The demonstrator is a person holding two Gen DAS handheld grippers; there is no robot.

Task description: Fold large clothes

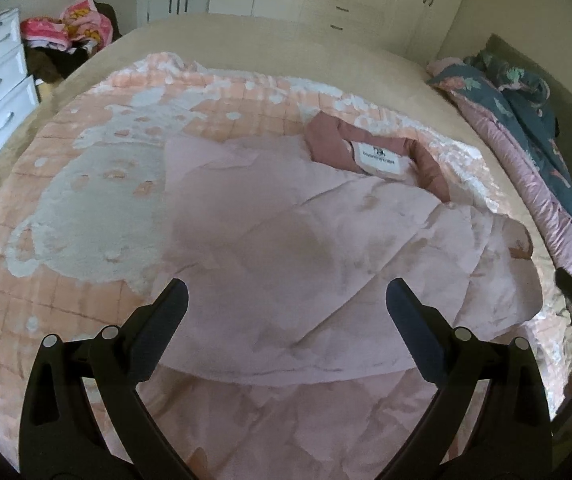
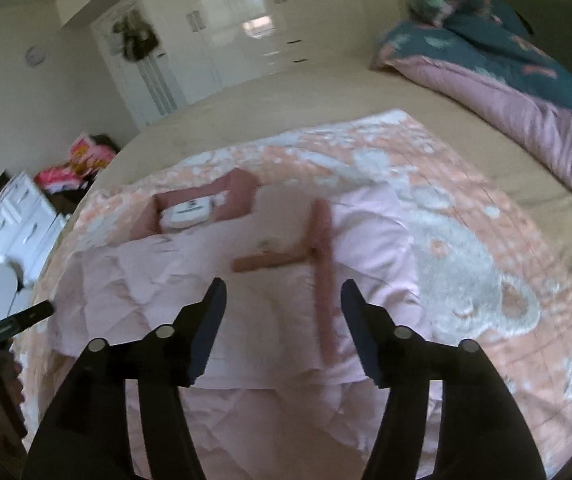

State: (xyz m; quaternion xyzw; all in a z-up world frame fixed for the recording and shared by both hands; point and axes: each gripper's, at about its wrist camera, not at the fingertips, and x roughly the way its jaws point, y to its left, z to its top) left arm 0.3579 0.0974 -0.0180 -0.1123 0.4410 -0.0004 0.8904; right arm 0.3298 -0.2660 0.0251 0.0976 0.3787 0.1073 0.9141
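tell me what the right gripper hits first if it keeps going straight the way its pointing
Most likely the pale pink quilted jacket spread on the peach patterned blanket. The right gripper is open and empty, angled down at the folded cloth near its dusty-pink trim strips. Depth is hard to judge here.

We look along the right tool [image 2: 282, 300], its two dark fingers [image 2: 208, 320] standing apart with nothing between them. Below lies the pale pink jacket [image 2: 174, 280], padded and creased, spread on a peach and white quilt [image 2: 485, 280] that covers the bed [image 2: 305, 96]. The jacket's darker rose collar [image 2: 242, 188] sits at the far end around a white label [image 2: 190, 214] (print too blurred to read). Two rose trim strips [image 2: 321, 272] meet at a right angle on its front. A teal and mauve duvet [image 2: 525, 92] is heaped along the bed's far right side. At the left edge the left tool [image 2: 14, 322] shows as a dark tip. White wardrobes [image 2: 246, 28] stand behind.
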